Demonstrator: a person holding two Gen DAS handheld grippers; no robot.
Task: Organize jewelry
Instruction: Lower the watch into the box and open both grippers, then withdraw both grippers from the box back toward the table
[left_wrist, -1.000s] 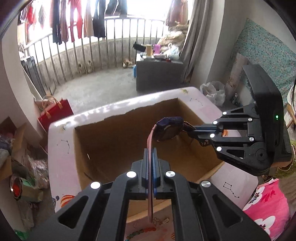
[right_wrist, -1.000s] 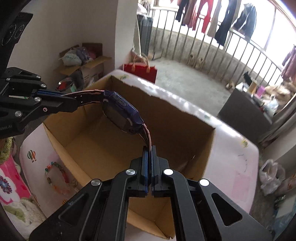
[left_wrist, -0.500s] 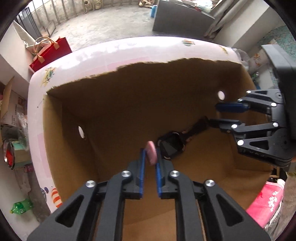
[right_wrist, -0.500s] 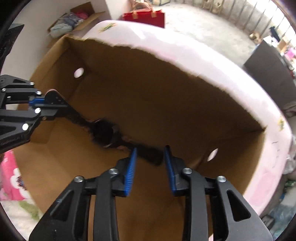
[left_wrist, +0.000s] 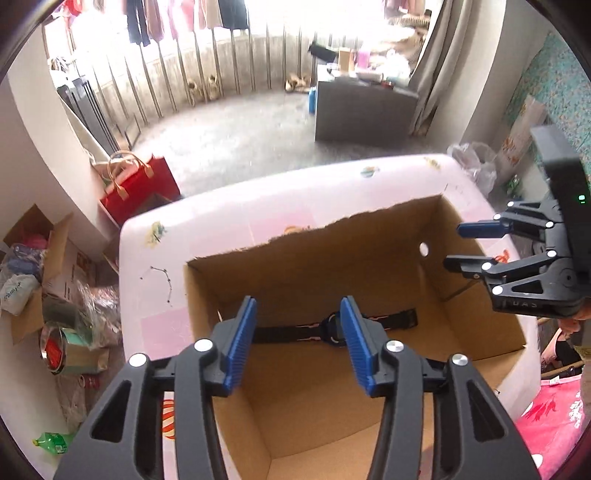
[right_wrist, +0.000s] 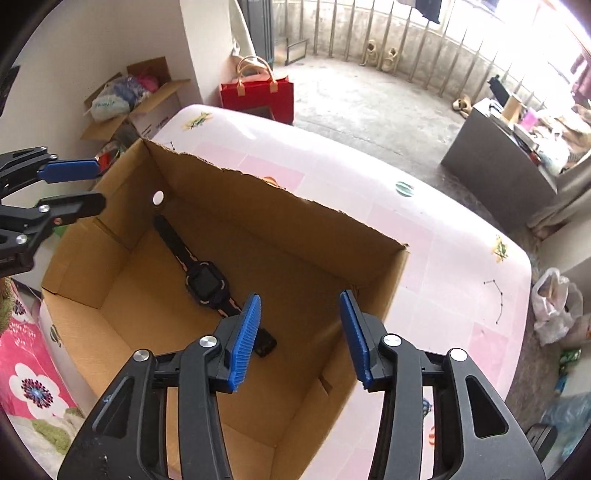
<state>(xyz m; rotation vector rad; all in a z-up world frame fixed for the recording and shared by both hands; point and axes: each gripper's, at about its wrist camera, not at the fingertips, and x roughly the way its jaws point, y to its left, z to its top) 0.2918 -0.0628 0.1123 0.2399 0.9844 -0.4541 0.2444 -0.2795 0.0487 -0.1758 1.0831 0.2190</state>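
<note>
Both of my claws are spreading apart over the cardboard box, my left claw and my right claw pinching nothing. Lying flat on the box floor, left of centre in the right view, the watch is resting where jewelry seems meant to collect.

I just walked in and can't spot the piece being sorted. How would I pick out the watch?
Find the pink table and the open cardboard box standing on it. On the box floor lies the watch, flat, its strap stretched straight. It is the only thing in the box: a dark square face with pink trim.
</note>
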